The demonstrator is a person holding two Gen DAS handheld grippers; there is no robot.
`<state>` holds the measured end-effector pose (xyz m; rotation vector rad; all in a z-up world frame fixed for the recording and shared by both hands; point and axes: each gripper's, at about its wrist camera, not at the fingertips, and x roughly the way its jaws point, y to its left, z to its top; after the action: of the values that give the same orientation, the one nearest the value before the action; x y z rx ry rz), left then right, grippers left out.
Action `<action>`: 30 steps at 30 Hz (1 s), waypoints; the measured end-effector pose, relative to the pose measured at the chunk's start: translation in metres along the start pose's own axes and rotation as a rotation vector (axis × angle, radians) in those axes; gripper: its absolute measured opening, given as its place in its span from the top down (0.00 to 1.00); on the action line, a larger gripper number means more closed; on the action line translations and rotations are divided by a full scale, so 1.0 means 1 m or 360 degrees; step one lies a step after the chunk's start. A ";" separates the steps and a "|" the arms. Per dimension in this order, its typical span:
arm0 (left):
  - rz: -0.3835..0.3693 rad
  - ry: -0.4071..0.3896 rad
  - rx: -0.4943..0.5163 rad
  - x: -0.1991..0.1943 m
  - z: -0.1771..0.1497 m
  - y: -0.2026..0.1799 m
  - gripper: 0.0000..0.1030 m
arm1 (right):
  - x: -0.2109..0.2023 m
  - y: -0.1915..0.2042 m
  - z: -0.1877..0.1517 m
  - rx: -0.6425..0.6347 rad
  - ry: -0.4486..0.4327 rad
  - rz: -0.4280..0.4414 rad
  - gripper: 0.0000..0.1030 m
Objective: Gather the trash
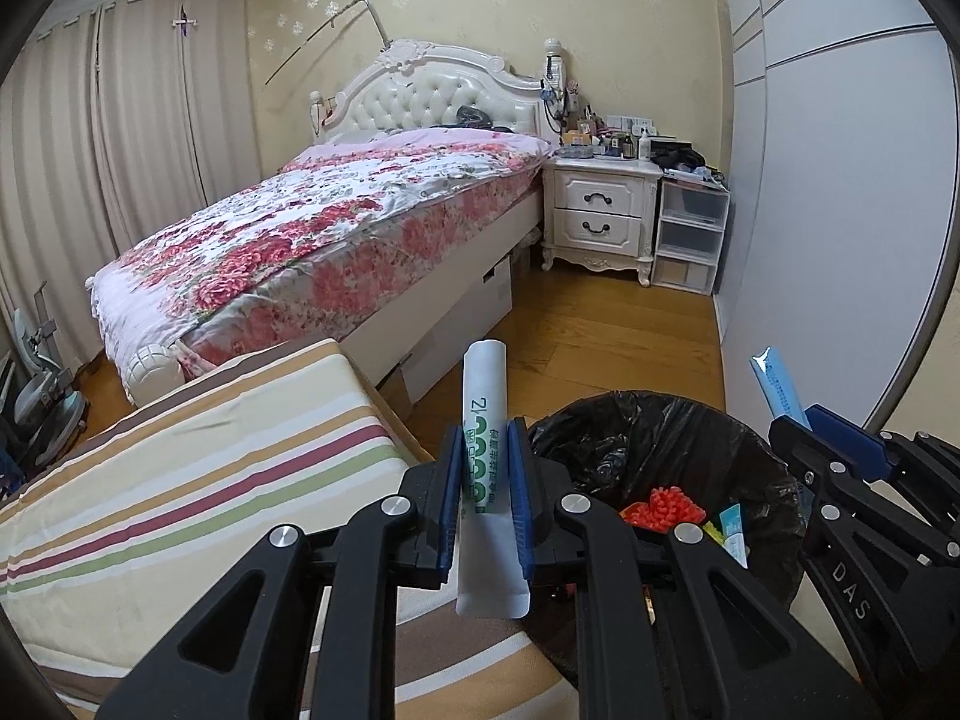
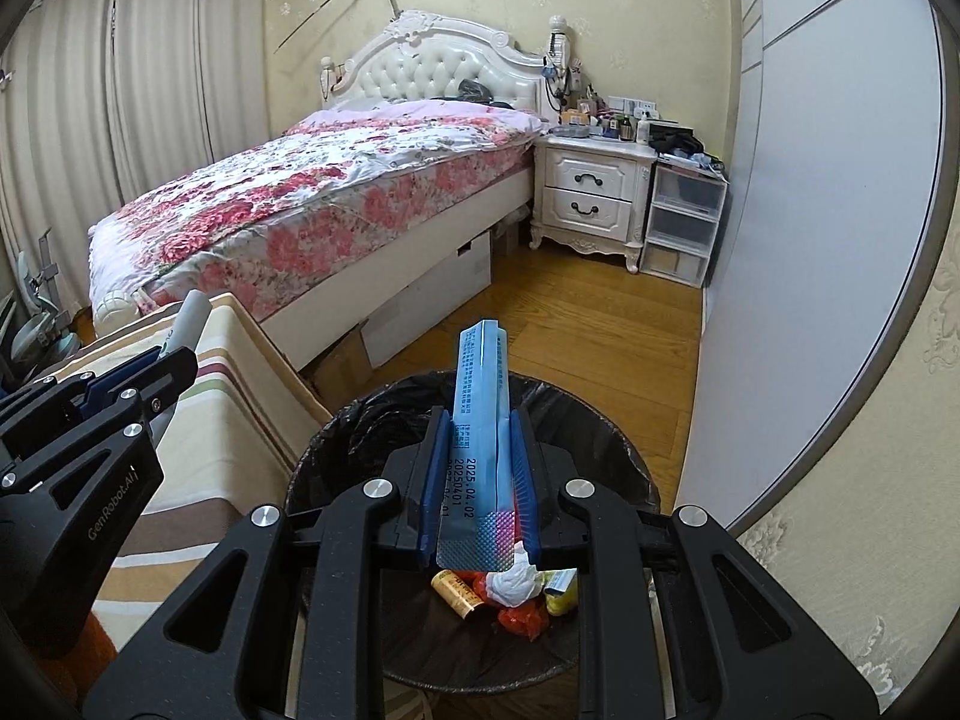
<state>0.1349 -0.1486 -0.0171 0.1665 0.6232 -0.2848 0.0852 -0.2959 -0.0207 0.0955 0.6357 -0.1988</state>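
A bed with a floral quilt fills the room's middle. Beside its tufted headboard stands a white nightstand, clear plastic drawers next along. Curtains hang beyond the bed; a striped cushion lies before its foot.

Soft, even indoor light fills the room in both views, a warm yellowish cast on the wall and floor, no hard shadows and the curtains drawn with no daylight coming through. Strong fisheye bending curves the wardrobe and curtains toward the edges, and black vignette closes off every corner. Focus is sharp in the middle, the bin liner swallows detail in darkness, and small bright glints sit on the metal rivets.
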 end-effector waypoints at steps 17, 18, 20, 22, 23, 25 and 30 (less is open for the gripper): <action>0.0045 0.0027 0.0010 0.016 0.002 -0.005 0.32 | 0.014 -0.020 -0.004 0.0072 0.0009 -0.0049 0.57; 0.0053 0.0024 0.0009 0.016 0.002 -0.004 0.29 | 0.014 -0.021 -0.004 0.0073 0.0009 -0.0057 0.56; 0.0071 0.0018 0.0009 0.015 0.001 -0.003 0.28 | 0.013 -0.021 -0.004 0.0075 0.0009 -0.0070 0.50; 0.0083 0.0017 0.0010 0.014 0.001 -0.001 0.26 | 0.011 -0.021 -0.004 0.0076 -0.0001 -0.0088 0.45; 0.0093 0.0013 0.0008 0.013 0.000 0.000 0.25 | 0.010 -0.021 -0.004 0.0073 -0.0008 -0.0095 0.42; 0.0110 0.0010 0.0003 0.013 0.000 0.002 0.23 | 0.007 -0.022 -0.005 0.0070 -0.0019 -0.0110 0.35; 0.0135 0.0028 -0.0010 0.013 -0.003 0.008 0.22 | 0.003 -0.024 -0.007 0.0083 -0.0025 -0.0137 0.23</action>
<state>0.1460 -0.1430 -0.0264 0.1889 0.6326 -0.1999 0.0788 -0.3184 -0.0287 0.1169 0.6194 -0.2994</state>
